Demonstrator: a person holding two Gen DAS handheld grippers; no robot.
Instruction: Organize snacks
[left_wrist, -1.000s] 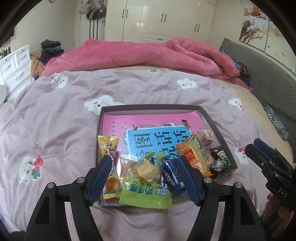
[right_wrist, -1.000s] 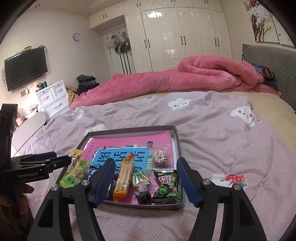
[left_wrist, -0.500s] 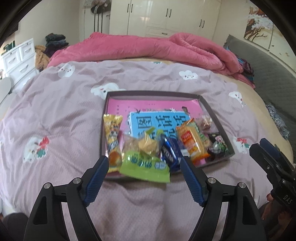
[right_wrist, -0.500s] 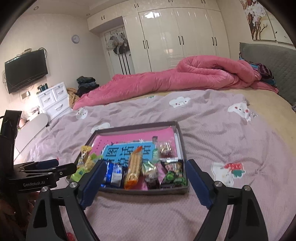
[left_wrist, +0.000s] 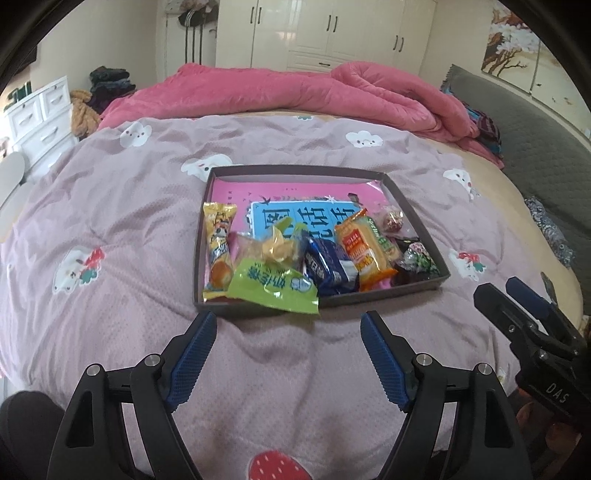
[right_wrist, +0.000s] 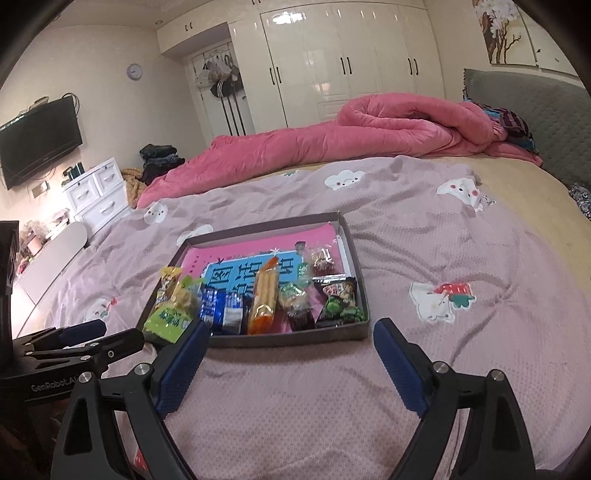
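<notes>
A dark shallow box (left_wrist: 413, 218) (right_wrist: 360, 273) with a pink and blue book inside lies on the lilac bedspread. A row of snacks lies along its near side: a yellow packet (left_wrist: 218, 251), a green packet (left_wrist: 273, 286) hanging over the rim, a blue packet (left_wrist: 328, 264) (right_wrist: 221, 310), an orange packet (left_wrist: 364, 247) (right_wrist: 264, 299) and a dark green packet (right_wrist: 340, 304). My left gripper (left_wrist: 288, 328) is open and empty, just short of the box. My right gripper (right_wrist: 291, 334) is open and empty, also short of the box.
A rolled pink quilt (left_wrist: 295, 92) (right_wrist: 369, 129) lies across the far side of the bed. A grey headboard (left_wrist: 524, 122) is on the right. White drawers (right_wrist: 98, 192) stand at the left. White wardrobes (right_wrist: 351, 59) line the back wall.
Both grippers have drawn back from the box toward the near edge of the bed. Their fingers no longer overlap the snacks. The snacks have not moved.
</notes>
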